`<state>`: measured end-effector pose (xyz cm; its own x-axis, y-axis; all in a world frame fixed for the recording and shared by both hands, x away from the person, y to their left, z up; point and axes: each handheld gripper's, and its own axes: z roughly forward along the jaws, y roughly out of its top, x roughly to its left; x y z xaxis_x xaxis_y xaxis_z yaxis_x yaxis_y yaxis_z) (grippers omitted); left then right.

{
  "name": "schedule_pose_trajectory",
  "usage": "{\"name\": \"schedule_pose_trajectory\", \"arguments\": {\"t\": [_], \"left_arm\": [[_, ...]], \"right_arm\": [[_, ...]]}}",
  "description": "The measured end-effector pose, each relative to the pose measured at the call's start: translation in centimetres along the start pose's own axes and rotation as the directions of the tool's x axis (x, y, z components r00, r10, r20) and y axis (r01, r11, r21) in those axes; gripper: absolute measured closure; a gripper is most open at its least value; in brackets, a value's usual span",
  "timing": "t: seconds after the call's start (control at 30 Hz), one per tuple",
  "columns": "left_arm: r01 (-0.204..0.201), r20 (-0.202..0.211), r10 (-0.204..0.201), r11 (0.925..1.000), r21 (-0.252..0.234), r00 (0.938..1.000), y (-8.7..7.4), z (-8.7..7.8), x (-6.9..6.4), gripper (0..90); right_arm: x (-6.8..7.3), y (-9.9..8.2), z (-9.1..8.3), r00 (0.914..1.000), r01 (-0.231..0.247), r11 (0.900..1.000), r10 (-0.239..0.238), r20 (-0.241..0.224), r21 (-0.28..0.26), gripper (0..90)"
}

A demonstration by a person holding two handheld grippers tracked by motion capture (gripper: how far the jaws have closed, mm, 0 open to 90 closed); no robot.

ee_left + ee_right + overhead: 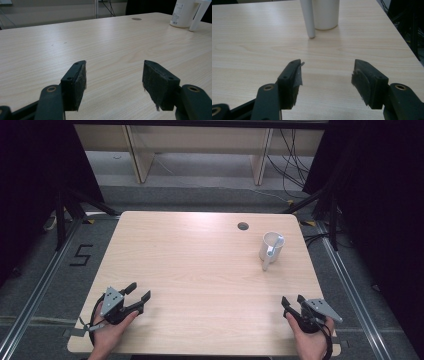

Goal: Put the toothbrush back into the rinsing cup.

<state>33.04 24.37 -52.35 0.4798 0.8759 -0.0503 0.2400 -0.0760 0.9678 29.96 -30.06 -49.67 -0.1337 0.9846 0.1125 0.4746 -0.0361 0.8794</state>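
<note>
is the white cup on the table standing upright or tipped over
Upright. The white cup stands on its base on the table, its open mouth up in the high view, with a white handle-like piece leaning against it.

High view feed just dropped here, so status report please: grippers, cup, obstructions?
Left gripper open, empty. Right gripper open, empty. White cup upright, far right; white utensil leaning on it. Path looks clear.

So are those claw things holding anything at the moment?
No. The left gripper and the right gripper are both open with nothing between their jaws; the white cup stands untouched on the table.
</note>
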Motion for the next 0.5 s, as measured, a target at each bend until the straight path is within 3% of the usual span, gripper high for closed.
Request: {"name": "schedule_pose_trajectory", "arguments": {"t": [0.13,0.17,0.2,0.23,0.33,0.37,0.4,0.43,0.5], "left_arm": [[0.000,-0.002,0.000,1.0000,0.010,1.0000,0.0,-0.1,0.0,35.3],[0.004,0.001,-0.004,1.0000,0.004,1.0000,0.0,0.0,0.1,35.4],[0.004,0.006,-0.004,1.0000,-0.001,1.0000,0.0,0.0,0.1,35.4],[0.002,0.007,-0.002,1.0000,0.001,1.0000,0.0,0.0,0.1,35.4],[0.006,-0.003,-0.006,1.0000,0.002,1.0000,0.0,-0.2,0.1,35.3],[0.005,-0.005,-0.005,1.0000,0.002,1.0000,0.0,-0.2,0.1,35.3],[0.004,-0.004,-0.004,1.0000,0.005,1.0000,0.0,-0.2,0.0,35.3],[0.001,0.001,-0.001,1.0000,0.007,1.0000,0.0,-0.1,0.0,35.3],[0.001,0.003,-0.001,1.0000,-0.006,1.0000,0.0,0.0,0.0,35.4]], "right_arm": [[-0.6,-0.2,-0.2,0.9996,0.030,0.9987,-0.030,0.000,-0.041,41.1],[-0.8,-0.1,-0.5,1.0000,0.000,0.9996,0.000,0.002,-0.029,41.1],[-1.2,0.0,-0.5,0.9999,0.014,0.9988,-0.013,0.010,-0.048,41.2],[-1.4,0.1,-0.6,0.9996,0.020,0.9995,-0.020,0.020,-0.025,41.1],[-1.9,0.3,-0.9,0.9995,-0.019,0.9991,0.019,0.023,-0.038,41.1],[-2.2,0.4,-1.0,0.9993,-0.001,0.9987,0.003,0.036,-0.051,41.1],[-2.1,0.4,-1.1,0.9988,-0.037,0.9985,0.038,0.030,-0.042,41.1],[-2.4,0.5,-1.1,0.9994,0.003,0.9992,-0.002,0.035,-0.041,41.1],[-2.4,0.8,-1.1,0.9996,-0.003,0.9990,0.004,0.029,-0.045,41.1]]}}
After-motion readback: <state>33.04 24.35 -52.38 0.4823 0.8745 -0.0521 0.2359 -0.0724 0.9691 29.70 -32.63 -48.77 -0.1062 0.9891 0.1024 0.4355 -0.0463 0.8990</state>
